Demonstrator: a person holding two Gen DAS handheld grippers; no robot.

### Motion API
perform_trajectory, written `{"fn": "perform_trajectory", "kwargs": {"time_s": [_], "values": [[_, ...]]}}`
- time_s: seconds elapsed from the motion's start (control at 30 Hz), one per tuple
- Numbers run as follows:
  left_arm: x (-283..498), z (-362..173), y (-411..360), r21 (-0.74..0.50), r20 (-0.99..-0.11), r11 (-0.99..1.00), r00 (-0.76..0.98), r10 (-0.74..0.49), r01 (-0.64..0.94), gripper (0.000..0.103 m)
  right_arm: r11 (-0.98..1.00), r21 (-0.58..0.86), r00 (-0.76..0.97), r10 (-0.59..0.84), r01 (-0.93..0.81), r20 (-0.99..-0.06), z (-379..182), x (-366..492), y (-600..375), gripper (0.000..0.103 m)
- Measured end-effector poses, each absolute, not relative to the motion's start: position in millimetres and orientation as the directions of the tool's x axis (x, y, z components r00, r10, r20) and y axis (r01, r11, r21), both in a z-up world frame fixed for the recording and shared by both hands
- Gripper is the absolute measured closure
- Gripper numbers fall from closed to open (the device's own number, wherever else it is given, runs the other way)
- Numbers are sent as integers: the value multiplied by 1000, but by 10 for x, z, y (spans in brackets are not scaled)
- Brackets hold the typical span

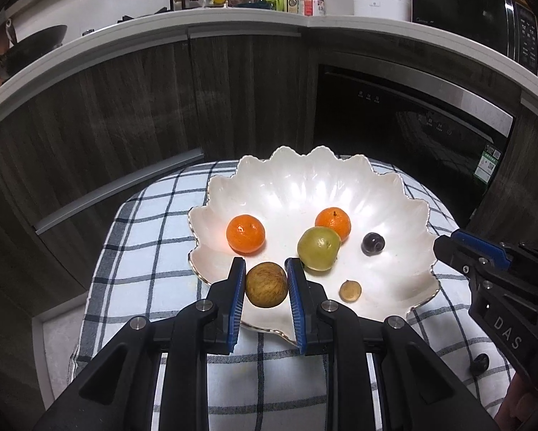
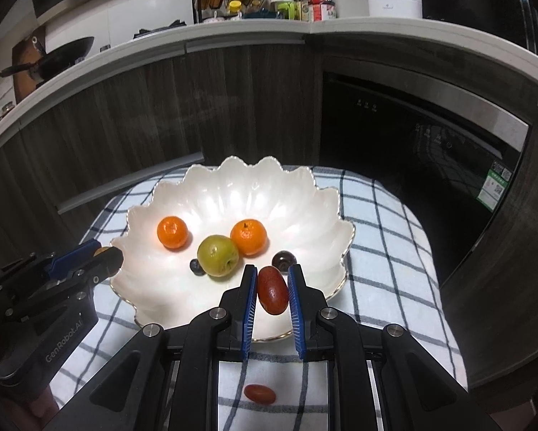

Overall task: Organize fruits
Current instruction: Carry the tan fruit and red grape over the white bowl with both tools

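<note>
A white scalloped bowl (image 1: 319, 156) (image 2: 233, 165) stands on a checked cloth. In it lie two oranges (image 1: 245, 234) (image 1: 333, 222), a green fruit (image 1: 318, 248), a dark grape (image 1: 373, 243) and a small brown fruit (image 1: 350, 291). My left gripper (image 1: 265, 265) is shut on a round brown fruit (image 1: 267, 285) over the bowl's near left rim. My right gripper (image 2: 273, 269) is shut on an oblong red fruit (image 2: 272, 291) over the bowl's near right side. Another red fruit (image 2: 260, 394) lies on the cloth below it. A dark berry (image 2: 196, 267) sits beside the green fruit (image 2: 217, 255).
The blue-and-white checked cloth (image 1: 154, 251) covers a small table. A dark round fruit (image 1: 480, 362) lies on it at the right. Behind stand dark wood cabinets (image 1: 125, 115), a black built-in appliance (image 1: 394, 125) and a white counter (image 1: 233, 21) with bottles, a wok and a microwave.
</note>
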State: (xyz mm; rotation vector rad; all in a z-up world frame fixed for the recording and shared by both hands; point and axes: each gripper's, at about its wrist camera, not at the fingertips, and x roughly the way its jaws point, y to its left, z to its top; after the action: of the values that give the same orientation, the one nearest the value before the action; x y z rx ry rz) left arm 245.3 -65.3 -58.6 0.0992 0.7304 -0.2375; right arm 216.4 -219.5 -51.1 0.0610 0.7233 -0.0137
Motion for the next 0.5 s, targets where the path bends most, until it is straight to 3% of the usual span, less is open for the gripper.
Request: {"fn": "perform_trajectory", "kwargs": {"time_s": [0.5], "values": [[2658,-863,-674,10,-717,970,678,-162,242,78,999,53,689,33,7,-724,-810,2404,-2140,84]]}}
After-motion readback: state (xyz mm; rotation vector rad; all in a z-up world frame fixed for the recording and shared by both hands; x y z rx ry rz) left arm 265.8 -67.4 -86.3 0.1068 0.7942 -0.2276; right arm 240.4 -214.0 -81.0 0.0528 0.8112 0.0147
